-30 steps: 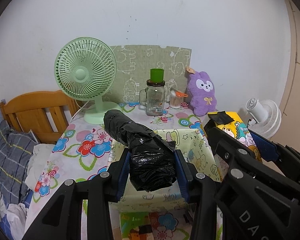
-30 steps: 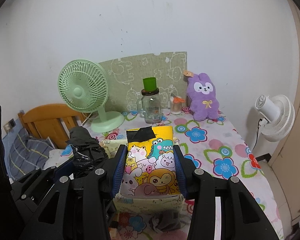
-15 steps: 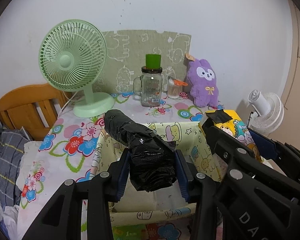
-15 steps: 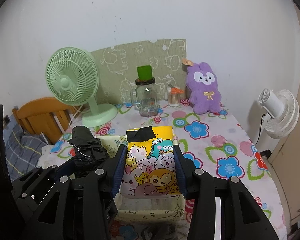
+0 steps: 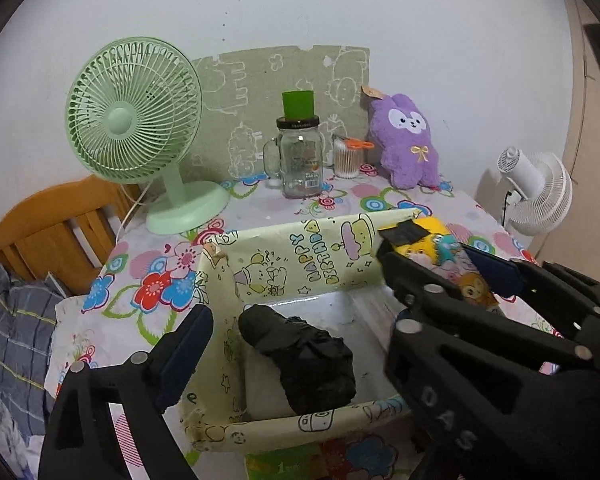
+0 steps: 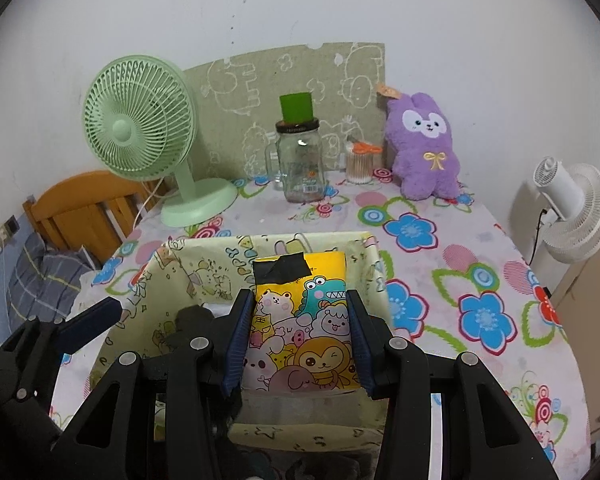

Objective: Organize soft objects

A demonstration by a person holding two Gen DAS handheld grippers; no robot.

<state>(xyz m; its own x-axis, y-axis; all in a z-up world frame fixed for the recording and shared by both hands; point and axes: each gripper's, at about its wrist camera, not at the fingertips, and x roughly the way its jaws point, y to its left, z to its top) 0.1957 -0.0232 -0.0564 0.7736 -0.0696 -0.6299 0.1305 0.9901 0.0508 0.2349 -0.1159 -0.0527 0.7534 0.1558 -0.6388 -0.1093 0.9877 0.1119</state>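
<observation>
A pale yellow cartoon-print box [image 5: 296, 256] stands open on the flowered table; it also shows in the right wrist view [image 6: 204, 268]. A black wrapped bundle [image 5: 304, 360] lies inside the box, free of my left gripper [image 5: 296, 344], which is open above the box's left wall. Only its left finger [image 5: 184, 348] shows clearly. My right gripper [image 6: 298, 340] is shut on a yellow cartoon-animal packet [image 6: 304, 328] with black tape, held over the box's right side. The packet also shows in the left wrist view [image 5: 440, 248].
A green desk fan [image 5: 140, 128], a glass jar with a green cup on top [image 5: 300, 160], a cotton-swab jar [image 5: 346, 156] and a purple plush rabbit [image 5: 408, 140] stand along the back wall. A white fan [image 5: 536, 192] stands off the table's right, a wooden chair [image 5: 60, 232] at left.
My left gripper has opened and let the black bundle drop into the box. Both grippers have moved forward and down over the box. The right gripper still holds the packet.
</observation>
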